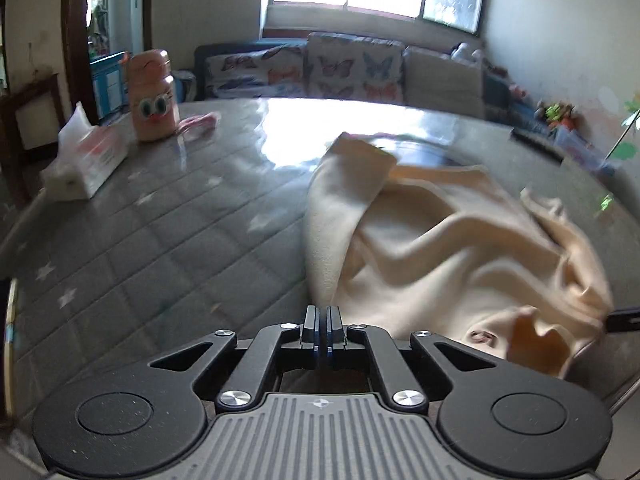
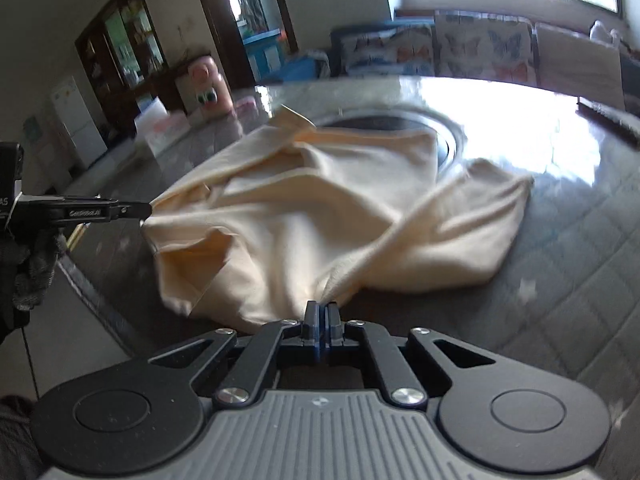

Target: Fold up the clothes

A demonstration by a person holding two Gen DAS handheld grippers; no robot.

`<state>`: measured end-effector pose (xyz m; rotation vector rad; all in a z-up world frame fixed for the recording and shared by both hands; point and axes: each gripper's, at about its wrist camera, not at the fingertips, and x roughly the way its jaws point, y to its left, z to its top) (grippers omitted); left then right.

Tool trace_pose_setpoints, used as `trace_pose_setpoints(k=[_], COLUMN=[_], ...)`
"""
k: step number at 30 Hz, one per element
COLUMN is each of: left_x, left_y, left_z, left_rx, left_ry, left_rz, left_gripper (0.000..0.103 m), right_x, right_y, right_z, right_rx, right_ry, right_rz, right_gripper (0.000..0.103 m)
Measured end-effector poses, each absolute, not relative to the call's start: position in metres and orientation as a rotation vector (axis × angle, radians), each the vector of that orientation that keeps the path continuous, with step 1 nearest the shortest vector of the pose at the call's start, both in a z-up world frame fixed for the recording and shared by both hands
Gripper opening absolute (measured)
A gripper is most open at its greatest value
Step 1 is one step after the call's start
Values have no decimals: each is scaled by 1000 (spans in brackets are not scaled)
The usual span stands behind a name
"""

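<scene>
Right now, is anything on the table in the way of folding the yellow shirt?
Nothing visible blocks it. The cream-yellow garment lies crumpled, with both the left gripper and right gripper shut on its edges. The tissue pack and pink bottle stand apart, at the table's far side.

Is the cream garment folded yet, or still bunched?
Still bunched. The cream garment lies crumpled on the table, with loose ridges and a sleeve trailing sideways; no flat, squared fold shows.

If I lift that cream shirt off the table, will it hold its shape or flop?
The cream shirt will probably flop: it already lies in soft, deep folds. It looks thin and light, so it should sag between grip points. On the glossy table it may slide easily.
</scene>
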<state>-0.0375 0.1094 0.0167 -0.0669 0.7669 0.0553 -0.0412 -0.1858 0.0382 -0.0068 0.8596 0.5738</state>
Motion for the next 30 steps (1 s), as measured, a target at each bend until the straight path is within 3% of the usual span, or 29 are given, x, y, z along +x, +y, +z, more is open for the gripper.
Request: trace_pose_setpoints(k=[2,5,7,9,13,17,24,25,28,30], left_x=[-37,-30,-19,-5,33,77,132,136,135,132], left_y=[113,112,106,100,90,86,95,96,101,105], left_z=[20,31,37,41,39,29,0,-4,-4,-2], left_rx=[-59,-34,-16,6,51,88,64,60,47,40], left_ry=[754,714,690,671,662,690,767,777,764,747], left_rz=[63,64,57,44,20,27,38,34,16,14], left_gripper=[5,16,33,40,50,53,50,38,16,7], right_x=[-41,-37,-29,-16,8,37,90,98,117,131], right_y=[-188,-193,-193,-189,-179,-171,-162,-160,-158,-158], right_z=[41,53,61,66,65,60,45,42,35,30], right_rx=[-20,-35,-51,-70,-96,-100,-97,-98,-107,-103], right_ry=[863,831,803,784,774,773,787,790,794,797], right_rz=[570,550,540,538,540,537,500,492,467,449], right_gripper=[5,7,7,9,14,20,32,34,35,35])
